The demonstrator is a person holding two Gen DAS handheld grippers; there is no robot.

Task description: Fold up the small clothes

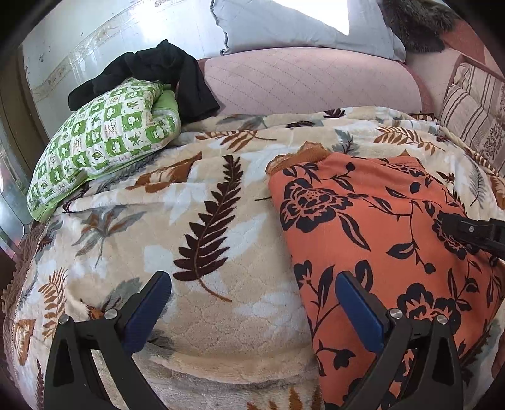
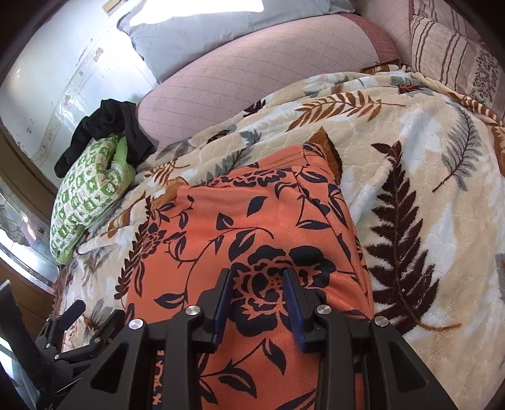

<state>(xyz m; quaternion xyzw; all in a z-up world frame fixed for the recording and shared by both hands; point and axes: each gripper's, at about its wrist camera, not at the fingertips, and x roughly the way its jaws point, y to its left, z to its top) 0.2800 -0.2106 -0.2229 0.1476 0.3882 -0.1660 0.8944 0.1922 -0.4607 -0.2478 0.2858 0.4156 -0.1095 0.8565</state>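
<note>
An orange garment with black flowers (image 1: 378,227) lies folded on a beige leaf-print blanket (image 1: 205,220). It also shows in the right wrist view (image 2: 252,227). My left gripper (image 1: 252,280) is open wide over the garment's left edge, one finger over the blanket, one over the cloth, holding nothing. My right gripper (image 2: 257,277) hovers over the middle of the garment with its jaws partly open, nothing between them. It also shows at the right edge of the left wrist view (image 1: 448,220). The left gripper (image 2: 72,312) shows at the lower left of the right wrist view.
A green checked pillow (image 1: 104,142) with black clothing (image 1: 164,72) draped on it lies at the back left. A pink quilted cushion (image 1: 309,79) and a grey pillow (image 1: 300,28) lie behind the blanket. A striped pillow (image 1: 473,110) is at the right.
</note>
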